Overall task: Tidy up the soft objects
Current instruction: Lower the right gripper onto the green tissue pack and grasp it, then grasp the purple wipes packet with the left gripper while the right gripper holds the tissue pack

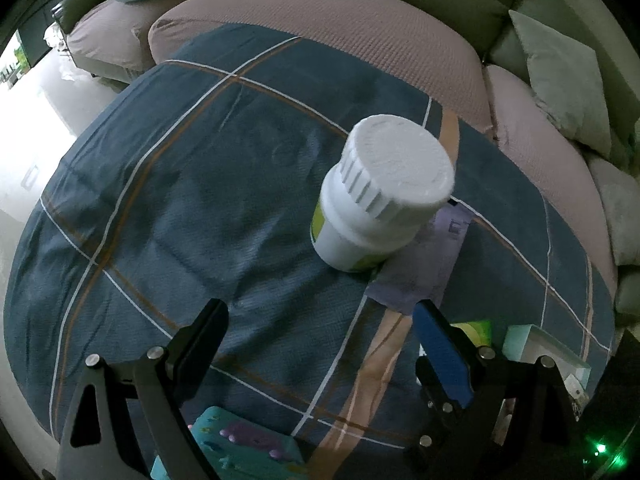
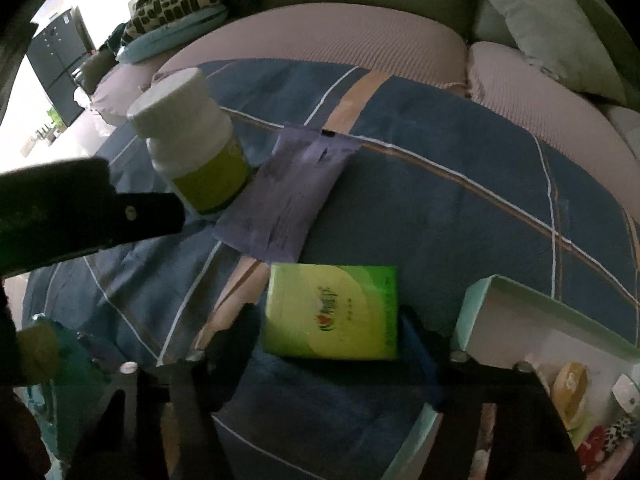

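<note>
A blue plaid cloth (image 1: 168,208) covers a cushioned seat. On it a white bottle (image 1: 380,192) with a ribbed cap stands tilted, touching a purple soft pouch (image 2: 288,192). Near the pouch lies a green tissue pack (image 2: 332,312), between the spread fingers of the right gripper (image 2: 328,332); whether the pads press it is unclear. A pale open box (image 2: 520,300) sits just beside. The left gripper (image 1: 320,344) hangs open over bare cloth, holding nothing.
</note>
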Motion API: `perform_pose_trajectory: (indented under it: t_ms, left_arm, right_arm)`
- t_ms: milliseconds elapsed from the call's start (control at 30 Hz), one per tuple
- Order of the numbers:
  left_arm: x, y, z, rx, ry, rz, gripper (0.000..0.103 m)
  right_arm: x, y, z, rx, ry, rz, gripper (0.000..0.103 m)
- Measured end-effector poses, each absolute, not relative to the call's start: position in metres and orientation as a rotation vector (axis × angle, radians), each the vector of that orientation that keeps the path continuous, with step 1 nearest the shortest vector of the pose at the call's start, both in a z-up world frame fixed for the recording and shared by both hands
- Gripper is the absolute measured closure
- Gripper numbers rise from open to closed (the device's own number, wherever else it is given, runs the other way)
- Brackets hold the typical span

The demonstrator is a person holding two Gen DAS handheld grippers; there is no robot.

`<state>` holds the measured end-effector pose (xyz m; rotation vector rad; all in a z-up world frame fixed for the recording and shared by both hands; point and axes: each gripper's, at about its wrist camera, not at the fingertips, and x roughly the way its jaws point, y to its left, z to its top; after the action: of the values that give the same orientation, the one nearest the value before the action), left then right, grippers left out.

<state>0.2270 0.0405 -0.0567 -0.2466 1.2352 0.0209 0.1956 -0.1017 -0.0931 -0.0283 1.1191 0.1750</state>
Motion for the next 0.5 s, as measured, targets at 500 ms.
perform_pose_trajectory:
  t_ms: [500]
  left_arm:
    - [0.226,0.032,-0.051,-0.252,1.214,-0.032,0.01]
  right_arm:
    - [0.169,-0.12,-0.065,0.053,1.078,0.152,0.036]
